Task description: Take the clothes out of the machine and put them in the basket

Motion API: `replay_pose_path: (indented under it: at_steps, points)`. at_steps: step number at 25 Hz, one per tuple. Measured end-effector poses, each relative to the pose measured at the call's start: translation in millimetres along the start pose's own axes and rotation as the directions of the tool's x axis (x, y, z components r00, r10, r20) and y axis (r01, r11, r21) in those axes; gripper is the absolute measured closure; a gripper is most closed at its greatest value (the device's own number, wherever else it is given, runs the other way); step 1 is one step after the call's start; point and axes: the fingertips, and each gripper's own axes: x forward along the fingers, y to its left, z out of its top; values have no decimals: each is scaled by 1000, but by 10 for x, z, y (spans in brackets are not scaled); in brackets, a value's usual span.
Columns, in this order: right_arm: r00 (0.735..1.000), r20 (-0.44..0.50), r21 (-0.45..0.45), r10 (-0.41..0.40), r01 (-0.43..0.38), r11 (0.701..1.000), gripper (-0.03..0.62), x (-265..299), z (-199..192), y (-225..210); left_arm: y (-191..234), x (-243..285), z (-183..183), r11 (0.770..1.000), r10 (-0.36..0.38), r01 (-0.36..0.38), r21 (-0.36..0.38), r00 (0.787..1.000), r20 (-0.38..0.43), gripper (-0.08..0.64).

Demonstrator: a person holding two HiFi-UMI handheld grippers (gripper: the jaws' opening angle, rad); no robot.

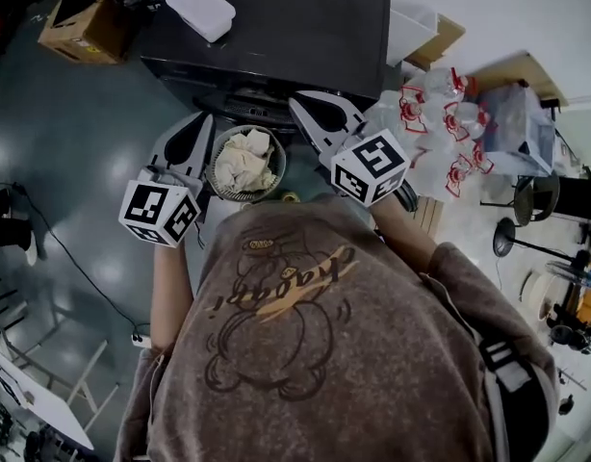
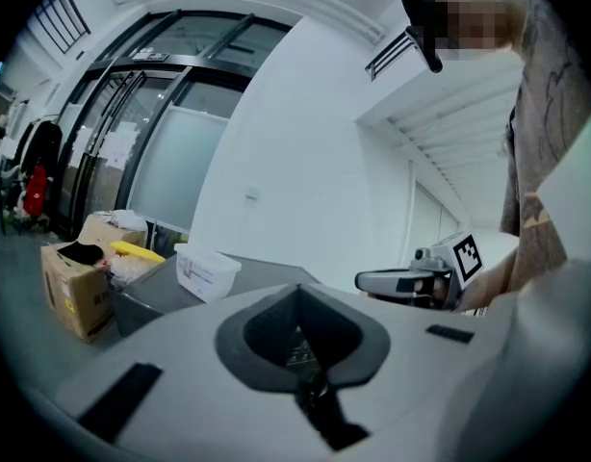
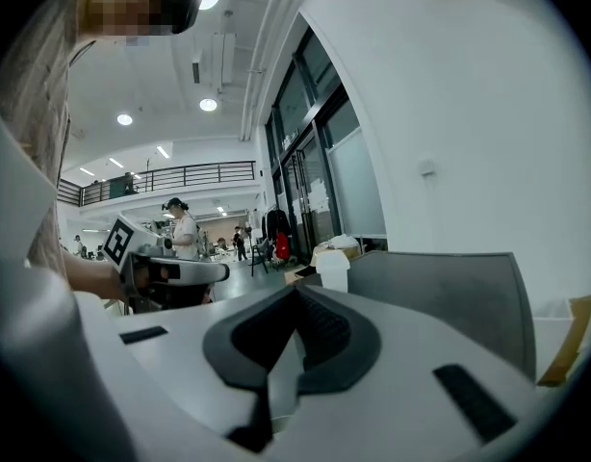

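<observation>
In the lower middle of the left gripper view, the left claw [image 2: 297,290] has its jaws closed tip to tip with nothing between them. The right claw [image 3: 295,290] in its own view looks the same: jaws together and empty. Both point roughly level rather than down.

In the head view they sit left and right of centre, angled toward each other. Between them is the basket [image 1: 215,165], which they flank without touching. I judge that this hold suits a pause between fetches. With nothing to carry, the closed jaws stay slim and out of the way. Keeping both claws beside the basket leaves either one a short reach to the machine [image 1: 295,37], the dark block across the upper middle of the frame.

The basket stands on the grey floor [image 1: 74,142] right in front of the machine, probably so each load travels only a little way. A white lidded box [image 1: 201,10] lies on the machine's top.

The clothes [image 1: 245,160] are in the basket, at the centre of the head view. They form a pale cream heap, crumpled into soft folds and piled about to the rim. They look limp and light, likely to sag and trail when pinched. The machine's opening is not visible, so I cannot tell whether more is inside.
</observation>
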Motion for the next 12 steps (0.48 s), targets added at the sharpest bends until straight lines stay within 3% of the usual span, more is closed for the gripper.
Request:
replay_pose_path:
  at_steps: [12]
  points:
    - [1000,27,-20,13,-13,1000,595,-90,63,60,-81,-184,83,999,38,-38,-11,999,34,554]
